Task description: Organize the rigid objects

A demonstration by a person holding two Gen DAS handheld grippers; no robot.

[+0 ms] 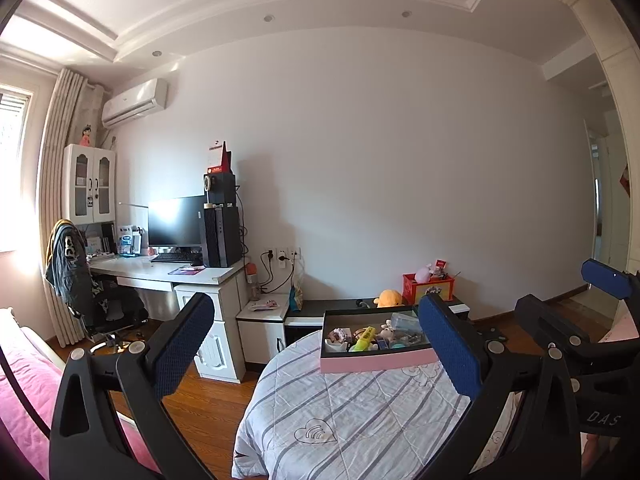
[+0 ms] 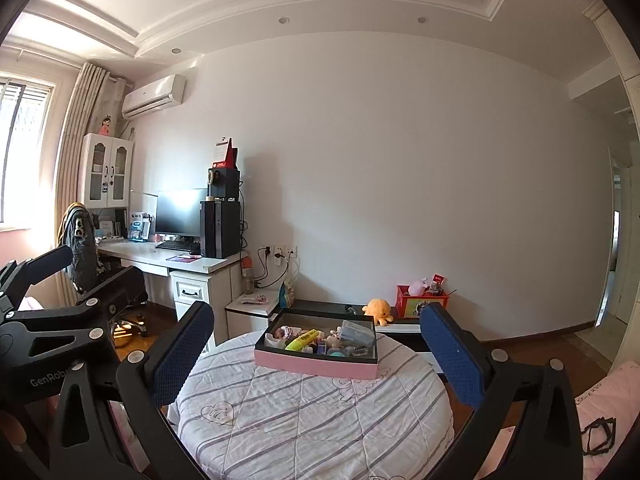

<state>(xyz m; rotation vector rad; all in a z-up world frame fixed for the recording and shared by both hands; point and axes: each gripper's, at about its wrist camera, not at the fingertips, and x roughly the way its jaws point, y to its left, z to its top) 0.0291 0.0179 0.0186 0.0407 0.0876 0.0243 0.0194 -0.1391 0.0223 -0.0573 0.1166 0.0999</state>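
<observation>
Daylight is admitted through the window [image 2: 24,152] at left, where glare is produced; strong fisheye curvature and dark vignetting are seen at the corners.

Bedroom bkgd: desk area at left, plain white wall [image 2: 400,168] mid, toys low at right.

White desk [image 2: 180,260] carries a dark monitor [image 2: 181,212], keyboard [image 2: 178,245] & black PC tower [image 2: 221,230] w/ a black box stacked on top. Chair [image 2: 86,248] w/ clothes draped over it stands in front. White glass-door cabinet [image 2: 108,170] w/ a doll on top; AC unit [image 2: 155,95] above; curtain [image 2: 74,152] by the window. Orange plush [image 2: 377,309] beside a red box [image 2: 420,303].
</observation>
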